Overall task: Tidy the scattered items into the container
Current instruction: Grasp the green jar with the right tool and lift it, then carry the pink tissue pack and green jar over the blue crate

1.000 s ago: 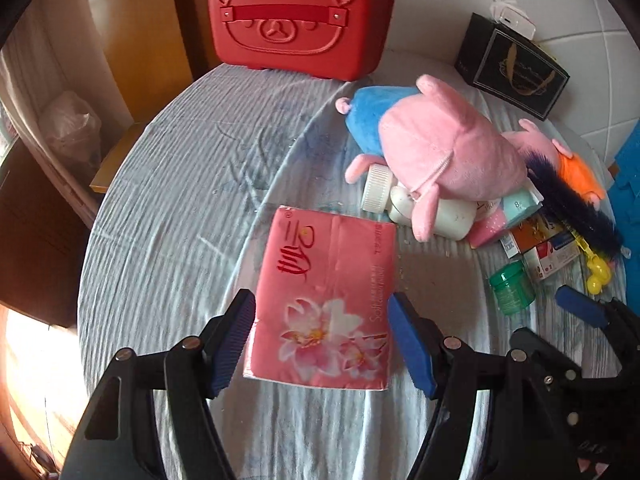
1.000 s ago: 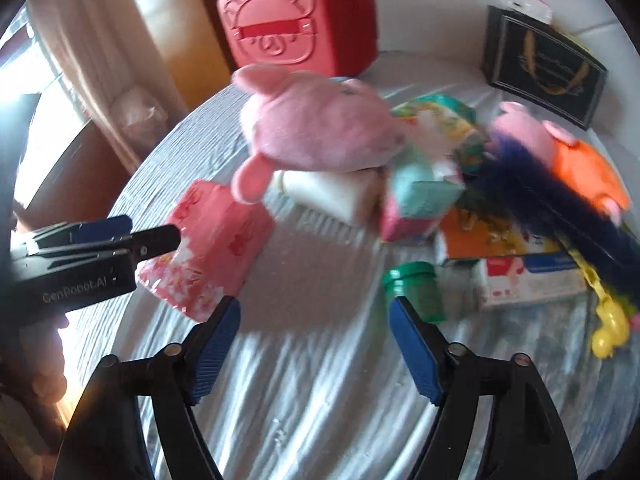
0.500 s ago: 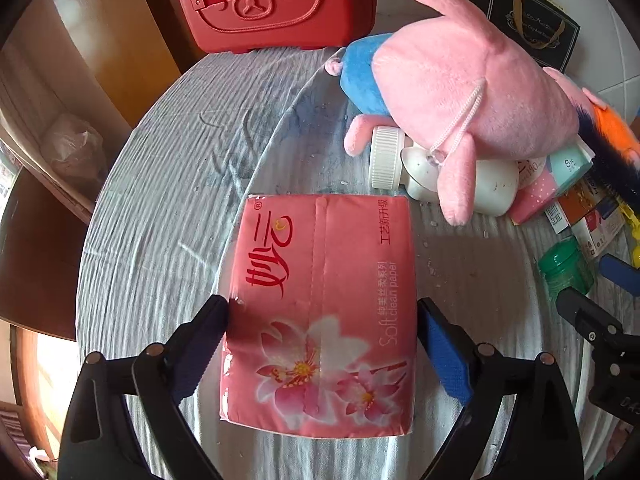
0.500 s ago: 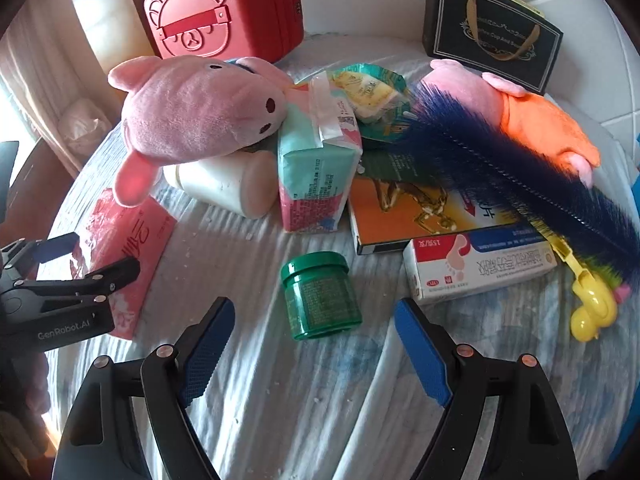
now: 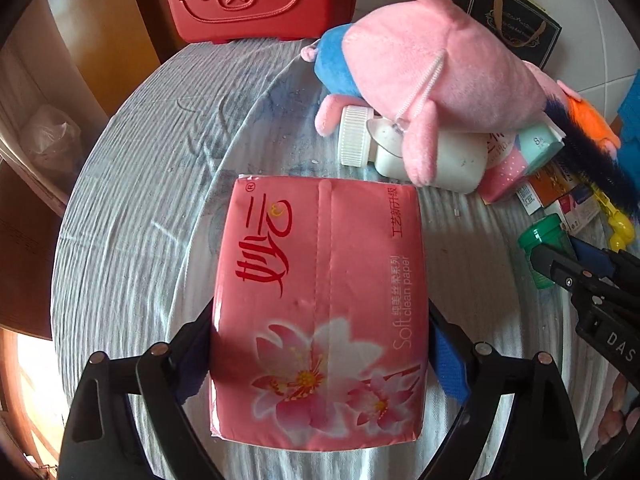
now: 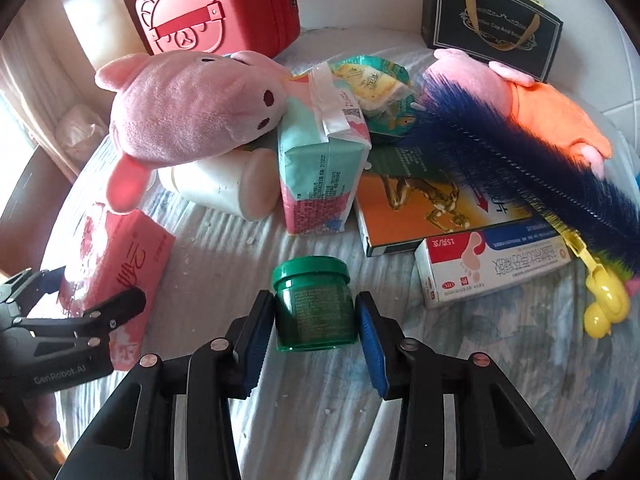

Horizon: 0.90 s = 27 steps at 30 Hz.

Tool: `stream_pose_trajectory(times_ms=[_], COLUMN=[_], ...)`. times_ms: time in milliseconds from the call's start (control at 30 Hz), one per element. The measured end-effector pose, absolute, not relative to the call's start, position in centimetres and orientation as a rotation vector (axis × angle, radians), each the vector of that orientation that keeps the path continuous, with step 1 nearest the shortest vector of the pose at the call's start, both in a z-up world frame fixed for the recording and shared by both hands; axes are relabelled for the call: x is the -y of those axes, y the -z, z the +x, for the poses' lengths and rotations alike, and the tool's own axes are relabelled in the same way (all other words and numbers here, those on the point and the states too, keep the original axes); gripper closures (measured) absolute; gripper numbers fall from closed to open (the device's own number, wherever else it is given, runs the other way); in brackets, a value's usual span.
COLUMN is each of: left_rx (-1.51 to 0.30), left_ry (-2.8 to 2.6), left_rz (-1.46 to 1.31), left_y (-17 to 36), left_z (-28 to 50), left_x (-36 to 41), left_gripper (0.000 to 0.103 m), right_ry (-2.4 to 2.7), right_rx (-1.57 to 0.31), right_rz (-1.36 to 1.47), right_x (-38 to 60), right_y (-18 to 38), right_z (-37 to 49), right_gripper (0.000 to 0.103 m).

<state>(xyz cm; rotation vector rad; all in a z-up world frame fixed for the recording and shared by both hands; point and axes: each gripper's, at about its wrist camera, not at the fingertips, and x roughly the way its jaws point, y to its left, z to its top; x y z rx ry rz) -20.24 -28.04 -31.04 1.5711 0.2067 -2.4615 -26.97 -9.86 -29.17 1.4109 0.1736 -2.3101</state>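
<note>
My round table [image 5: 132, 184], under a wrinkled pale-blue cloth, carried the tissue pack [image 5: 320, 304], green jar [image 6: 314, 306], medicine box [image 6: 492, 268] and red case [image 6: 216, 12].

We see both pictures sharp and bright in the middle, strongly curved and black at the fisheye corners, with warm overexposed light from the left and soft shadows on the table [image 5: 132, 216].

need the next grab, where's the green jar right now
In the right wrist view the green jar stands low centre on the table, between the right gripper fingers, just ahead of the teal tissue pack.
</note>
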Motion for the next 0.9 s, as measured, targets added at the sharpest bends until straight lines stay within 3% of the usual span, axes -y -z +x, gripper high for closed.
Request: stream_pose_trajectory(times_ms=[367, 900], left_rx=[-0.174, -0.139], left_ry=[2.656, 2.760], left_rz=[1.445, 1.086], left_y=[25.4, 14.5], left_z=[-18.1, -13.3], left_x=[23.9, 11.1], left_gripper=[0.012, 0.012], right_ry=[2.414, 2.451], right_rx=[-0.136, -0.151], right_rz=[1.299, 0.938], right_x=[7.6, -4.3], right_y=[24.2, 11.1], right_z=[-22.3, -17.3], right_gripper=[0.062, 0.062])
